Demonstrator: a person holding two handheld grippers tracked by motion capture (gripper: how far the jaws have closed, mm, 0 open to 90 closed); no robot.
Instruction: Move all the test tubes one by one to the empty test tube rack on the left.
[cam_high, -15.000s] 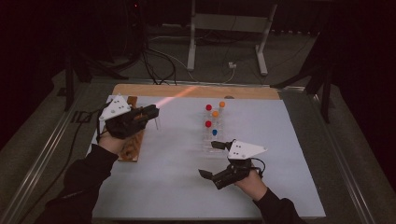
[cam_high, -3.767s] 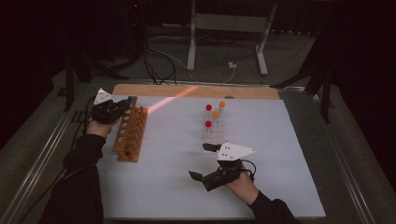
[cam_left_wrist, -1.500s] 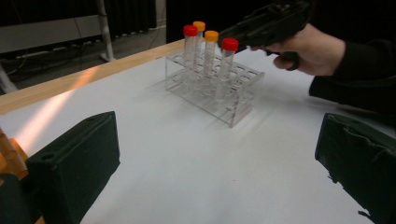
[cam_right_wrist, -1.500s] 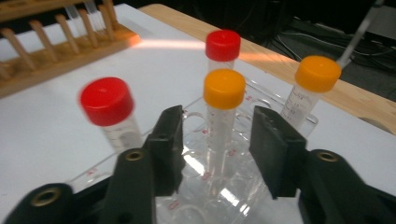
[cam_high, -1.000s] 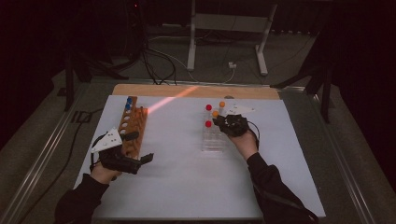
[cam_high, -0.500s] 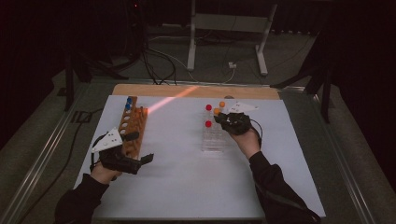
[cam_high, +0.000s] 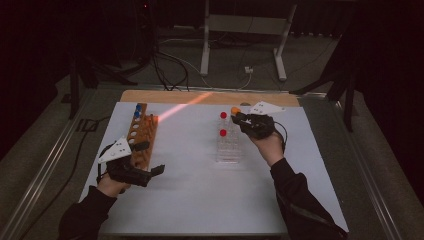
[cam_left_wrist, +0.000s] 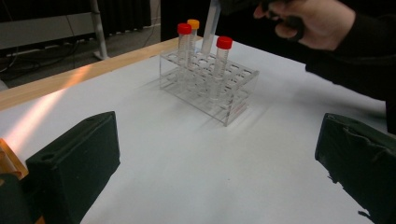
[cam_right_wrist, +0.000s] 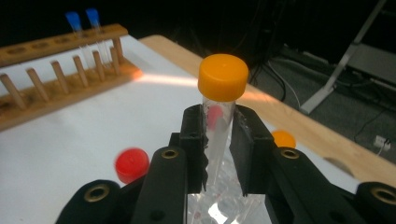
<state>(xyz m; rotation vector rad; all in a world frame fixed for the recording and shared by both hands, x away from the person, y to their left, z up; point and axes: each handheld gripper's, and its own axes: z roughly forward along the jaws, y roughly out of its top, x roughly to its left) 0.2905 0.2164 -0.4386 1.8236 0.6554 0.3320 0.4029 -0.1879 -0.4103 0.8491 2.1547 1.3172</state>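
Note:
My right gripper (cam_right_wrist: 217, 122) is shut on a clear tube with an orange cap (cam_right_wrist: 223, 77), just below the cap. In the high view this gripper (cam_high: 243, 120) holds the tube (cam_high: 235, 111) upright over the far end of a clear plastic rack (cam_high: 228, 150). In the left gripper view the held tube (cam_left_wrist: 209, 28) hangs with its lower end near the rack's (cam_left_wrist: 233, 100) top. Two red-capped tubes (cam_left_wrist: 224, 44) and another orange-capped tube (cam_left_wrist: 193, 23) stand in the rack. My left gripper (cam_high: 150, 158) rests open and holds nothing beside a wooden rack (cam_high: 141, 135).
Two blue-capped tubes (cam_right_wrist: 81, 21) stand at the wooden rack's far end (cam_high: 137, 108). White paper (cam_high: 200, 190) covers the table, with a bare wooden strip (cam_high: 210, 97) along the far edge. A streak of orange light crosses the paper. Cables and a metal stand lie on the floor beyond.
My right gripper has risen with the orange-capped tube, drawing it up out of the clear rack. The left gripper has stayed where it was.

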